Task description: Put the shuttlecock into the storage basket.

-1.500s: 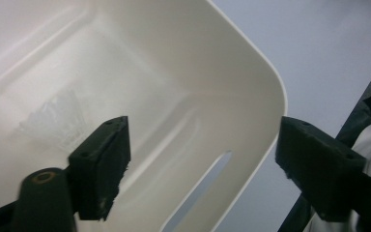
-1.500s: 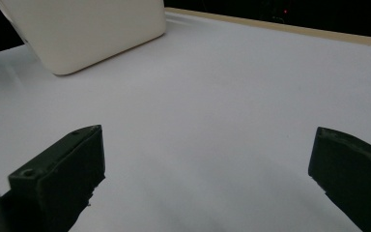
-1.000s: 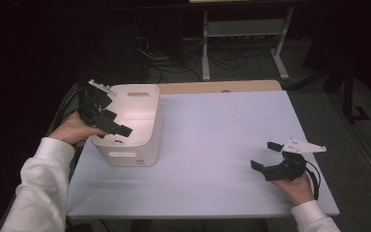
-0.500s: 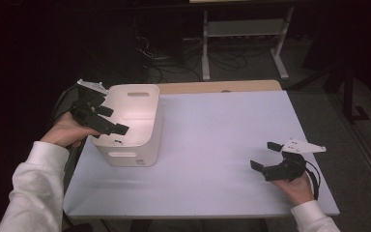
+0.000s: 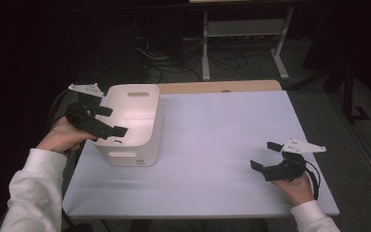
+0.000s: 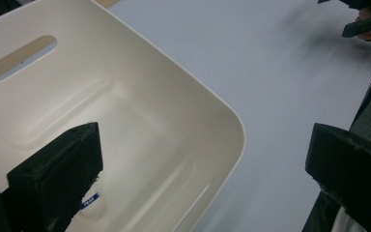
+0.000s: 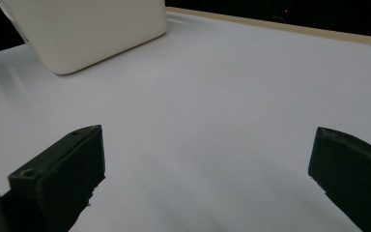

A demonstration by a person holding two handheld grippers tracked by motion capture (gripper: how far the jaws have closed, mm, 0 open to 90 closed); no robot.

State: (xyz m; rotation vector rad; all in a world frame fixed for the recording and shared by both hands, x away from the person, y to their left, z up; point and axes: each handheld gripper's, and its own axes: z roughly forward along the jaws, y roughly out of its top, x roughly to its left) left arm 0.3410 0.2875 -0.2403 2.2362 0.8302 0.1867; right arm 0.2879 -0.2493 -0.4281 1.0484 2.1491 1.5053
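— Two grippers we have in hand, so let us go from the left. What do we see there?

— We see the left gripper (image 5: 110, 121) at about nine o'clock on the pale rectangular table top (image 5: 222, 135), over the near left rim of the cream plastic bin with rounded corners and slot handles (image 5: 134, 140). Its jaws stand wide apart and hold nothing. In the left gripper view one jaw hangs inside the bin's hollow and the other outside its wall, so the rim lies between them; we cannot tell whether either jaw touches it.

— And the bin itself?

— It stands upright near the table's left edge, toward ten o'clock, open side up. We notice a small blue label (image 6: 90, 200) low inside it, by the inner jaw.

— Then the right side?

— The right gripper (image 5: 265, 156) sits at about four o'clock, low over the bare table, well apart from the bin. Its jaws are spread too, with nothing between them, pointing toward the bin at ten o'clock.
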